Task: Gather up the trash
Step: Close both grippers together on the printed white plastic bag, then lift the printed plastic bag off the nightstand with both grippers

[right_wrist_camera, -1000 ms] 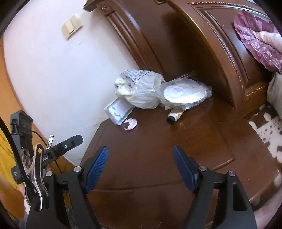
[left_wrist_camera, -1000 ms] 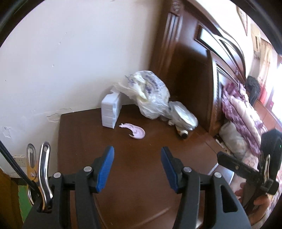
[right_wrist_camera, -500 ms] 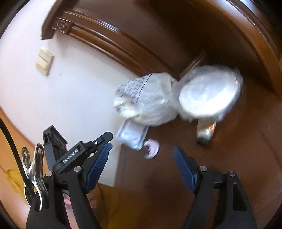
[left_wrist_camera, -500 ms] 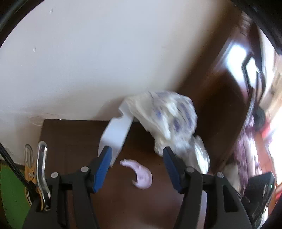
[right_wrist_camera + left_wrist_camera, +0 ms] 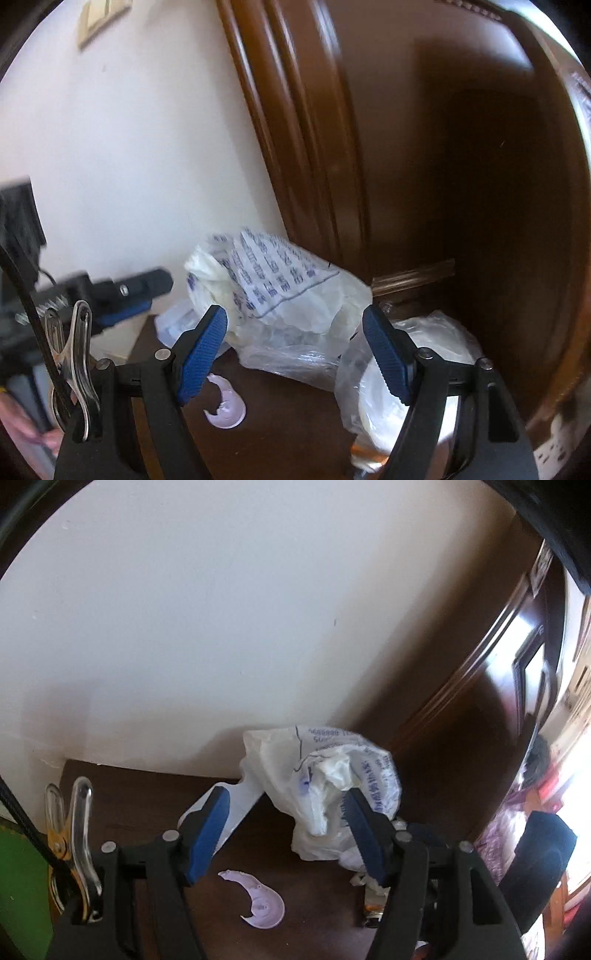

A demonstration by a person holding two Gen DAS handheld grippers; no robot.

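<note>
A crumpled white plastic bag with blue print [image 5: 332, 775] [image 5: 280, 295] lies at the back of the dark wooden nightstand [image 5: 155, 801]. My left gripper [image 5: 286, 834] hovers just short of the bag; its jaws are opening, and nothing is pressed between them. A broken pink plastic piece [image 5: 262, 908] [image 5: 227, 406] lies in front of the bag. A white foam box [image 5: 240, 805] leans by the wall. My right gripper [image 5: 295, 354] stands open in front of the bag, with a clear bag holding a white bowl [image 5: 384, 402] at its right finger.
A small bottle [image 5: 373, 904] lies on the nightstand right of the pink piece. The white wall [image 5: 221, 627] and a tall dark wooden headboard [image 5: 443, 184] close the back and right. The other gripper [image 5: 122, 295] shows at the left of the right wrist view.
Both grippers have moved forward across the nightstand toward the printed bag, which now looms large. The left jaws stand a little wider than before. The wrist views have rolled.
</note>
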